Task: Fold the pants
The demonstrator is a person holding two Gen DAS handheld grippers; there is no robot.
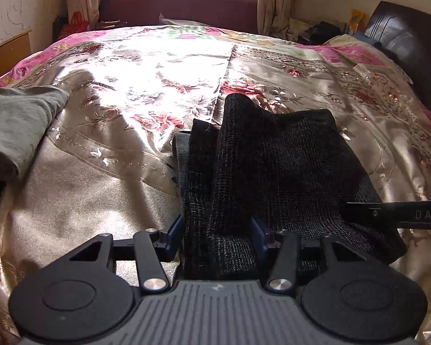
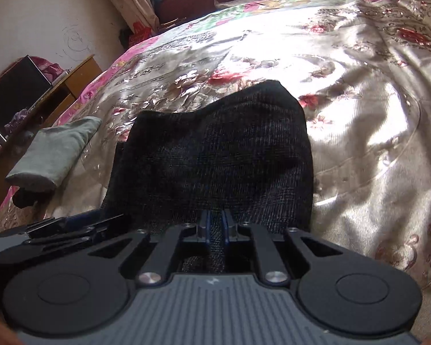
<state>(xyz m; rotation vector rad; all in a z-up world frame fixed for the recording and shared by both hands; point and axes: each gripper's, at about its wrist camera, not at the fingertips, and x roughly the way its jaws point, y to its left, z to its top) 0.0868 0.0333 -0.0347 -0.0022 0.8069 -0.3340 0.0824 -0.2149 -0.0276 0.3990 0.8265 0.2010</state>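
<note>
Dark knitted pants [image 1: 273, 158] lie bunched and partly folded on a shiny floral bedspread [image 1: 123, 86]. In the left wrist view my left gripper [image 1: 217, 230] straddles the near edge of the pants. Its fingers [image 1: 175, 230] stand well apart, and a thick band of the fabric fills the gap between them. The right gripper's tip [image 1: 402, 215] pokes in from the right, over the pants. In the right wrist view my right gripper [image 2: 216, 227] is shut on the near edge of the pants [image 2: 215, 149], with a thin fold pinched between its blue pads. The left gripper [image 2: 66, 227] shows low at the left.
A folded grey-green cloth [image 1: 17, 123] [image 2: 54, 152] lies on the bed's left side. A wooden desk [image 1: 11, 49] [image 2: 71, 86] stands beyond that edge. A dark headboard [image 1: 411, 43] is at the right, and a window with curtains lies beyond the bed's far side.
</note>
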